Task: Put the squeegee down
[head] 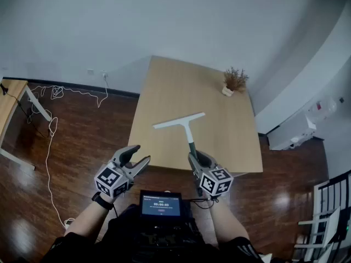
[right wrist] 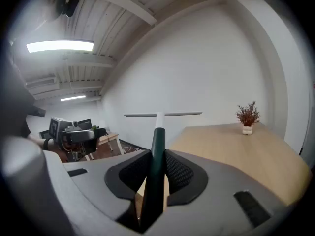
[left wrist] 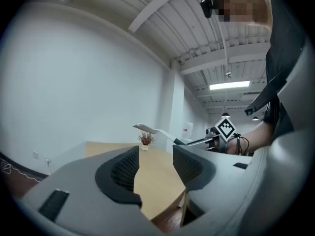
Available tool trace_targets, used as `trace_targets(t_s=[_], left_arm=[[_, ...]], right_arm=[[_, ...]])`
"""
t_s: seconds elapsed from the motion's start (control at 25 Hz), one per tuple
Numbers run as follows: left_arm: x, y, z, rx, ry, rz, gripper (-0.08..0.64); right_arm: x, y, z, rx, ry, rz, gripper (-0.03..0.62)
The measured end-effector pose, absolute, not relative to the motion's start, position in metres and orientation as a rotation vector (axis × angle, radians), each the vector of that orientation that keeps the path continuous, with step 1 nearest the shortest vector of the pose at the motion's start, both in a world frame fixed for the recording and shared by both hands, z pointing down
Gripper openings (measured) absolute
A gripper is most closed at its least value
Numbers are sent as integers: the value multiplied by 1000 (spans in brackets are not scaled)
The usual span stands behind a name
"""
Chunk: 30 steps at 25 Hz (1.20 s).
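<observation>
Two forearms reach forward from the bottom of the head view, each hand carrying a gripper close to the near edge of the wooden table (head: 164, 86). We see the left gripper (head: 140, 153) held over the floor just short of the table's near left corner and angled toward the tabletop. In the left gripper view, the left gripper (left wrist: 156, 156) has its jaws spread apart with only bare tabletop showing between them. The right gripper (head: 193, 156) sits at the table's near edge, pointing away from the person. In the right gripper view, the right gripper (right wrist: 157, 163) has its jaws clenched on the dark green handle of the squeegee (right wrist: 158, 127). The squeegee (head: 186, 126) extends over the table, its white blade crosswise at the far end. In the left gripper view the squeegee (left wrist: 152, 130) is raised clear of the tabletop, not resting on it. A small potted plant (head: 235, 81) stands near the far right corner, well apart from the blade.
</observation>
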<state>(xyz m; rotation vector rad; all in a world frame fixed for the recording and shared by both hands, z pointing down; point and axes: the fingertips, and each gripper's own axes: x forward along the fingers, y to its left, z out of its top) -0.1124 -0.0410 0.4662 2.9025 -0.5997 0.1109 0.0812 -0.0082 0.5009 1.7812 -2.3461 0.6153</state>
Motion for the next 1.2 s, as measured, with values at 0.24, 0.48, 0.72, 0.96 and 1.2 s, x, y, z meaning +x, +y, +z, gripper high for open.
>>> trace_targets(t_s=[0.24,0.48,0.72,0.96,1.2], left_arm=[[-82,-88,500,2900,-584,167,209],[-40,-152,527,2836,-609,271,231],[-2,-211,561,2795,-641,331,235],[21,-245,593,2718,-680,378,235],[40,-266,605,2665,-712,379,235]], right_arm=[[104,-96,551,1711,-2314,675,110],[132,-183,631,1593,-2220,774,110],[147,-241,718,1440,-2145,817,110],[163,-277,775,1363,-2071,759,110],[165,-289,791,1329,-2047,749,110]])
